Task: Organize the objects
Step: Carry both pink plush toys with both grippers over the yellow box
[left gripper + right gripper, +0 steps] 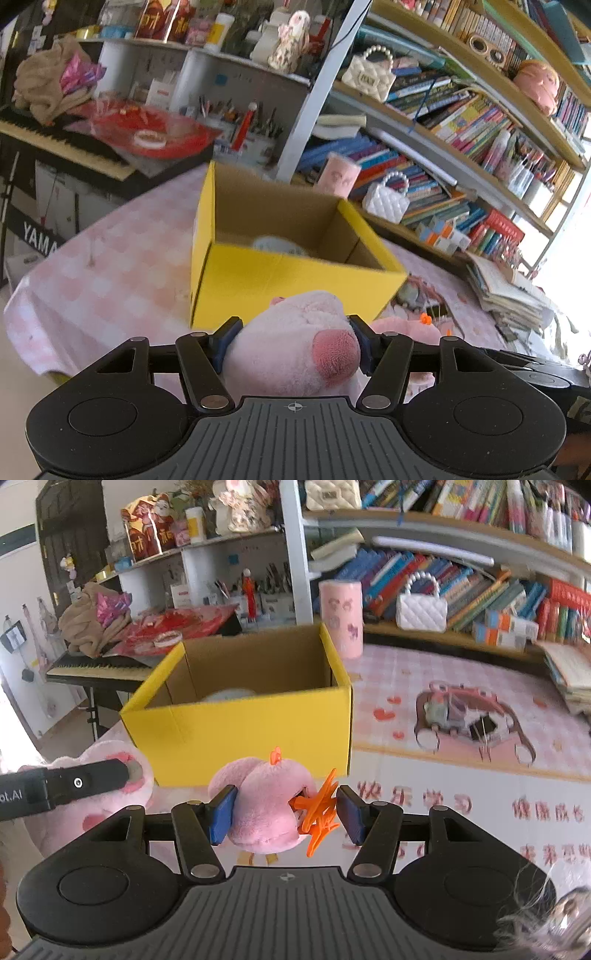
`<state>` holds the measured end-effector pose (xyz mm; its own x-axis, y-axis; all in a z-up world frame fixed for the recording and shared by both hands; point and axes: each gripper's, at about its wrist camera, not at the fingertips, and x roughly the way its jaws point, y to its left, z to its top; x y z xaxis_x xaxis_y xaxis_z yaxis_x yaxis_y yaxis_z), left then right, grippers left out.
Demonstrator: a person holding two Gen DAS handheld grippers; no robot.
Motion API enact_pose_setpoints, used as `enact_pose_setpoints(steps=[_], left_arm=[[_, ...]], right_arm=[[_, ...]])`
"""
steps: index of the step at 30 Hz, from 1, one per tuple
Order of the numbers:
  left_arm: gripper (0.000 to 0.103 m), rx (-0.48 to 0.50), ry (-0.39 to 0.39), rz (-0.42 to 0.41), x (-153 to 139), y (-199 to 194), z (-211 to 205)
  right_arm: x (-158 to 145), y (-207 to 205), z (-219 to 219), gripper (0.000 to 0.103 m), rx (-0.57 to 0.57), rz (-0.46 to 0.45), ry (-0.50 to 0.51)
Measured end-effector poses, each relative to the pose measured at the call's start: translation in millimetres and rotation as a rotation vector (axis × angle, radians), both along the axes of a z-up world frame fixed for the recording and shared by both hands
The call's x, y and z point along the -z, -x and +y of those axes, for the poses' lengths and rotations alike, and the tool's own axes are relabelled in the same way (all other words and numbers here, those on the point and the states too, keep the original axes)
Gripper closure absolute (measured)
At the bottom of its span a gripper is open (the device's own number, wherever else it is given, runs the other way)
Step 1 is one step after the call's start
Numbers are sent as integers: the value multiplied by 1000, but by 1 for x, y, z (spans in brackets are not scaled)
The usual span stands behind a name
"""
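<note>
My left gripper [291, 343] is shut on a large pale pink plush [295, 343] with a darker pink patch, held in front of the open yellow cardboard box [280, 277]. My right gripper [286, 814] is shut on a small pink plush bird [266, 808] with orange plastic feet; the left pad presses the plush, the right pad touches the feet. The yellow box [240, 731] stands just beyond it, with a pale round object [229, 694] inside. The left gripper's side and its plush [122, 771] show at left in the right wrist view.
The box stands on a pink checked cloth [110, 266] with a printed mat [480, 775]. A pink cylinder [341, 616], a white quilted handbag [421, 609] and bookshelves lie behind. A keyboard [99, 664] stands to the left, and a book stack [506, 291] at right.
</note>
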<state>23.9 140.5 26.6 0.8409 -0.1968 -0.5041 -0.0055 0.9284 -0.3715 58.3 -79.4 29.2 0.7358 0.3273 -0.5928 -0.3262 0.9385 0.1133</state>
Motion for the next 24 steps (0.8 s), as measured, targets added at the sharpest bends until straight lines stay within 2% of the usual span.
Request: enact_pose_setpoints(steps=[7,14,24], left_arm=[[42,-29,-21,-65,-21,-30,3],[42,-72,-69,-97,-32,-69,1],[42,-114,-146,-75,-25,-121,-15]], right_arm=[[-26,-24,7,47,-29,-115,-1],[-40,-77,17,47,-55,-202,-1],[-8,-130,44,47,-184,-218,191]])
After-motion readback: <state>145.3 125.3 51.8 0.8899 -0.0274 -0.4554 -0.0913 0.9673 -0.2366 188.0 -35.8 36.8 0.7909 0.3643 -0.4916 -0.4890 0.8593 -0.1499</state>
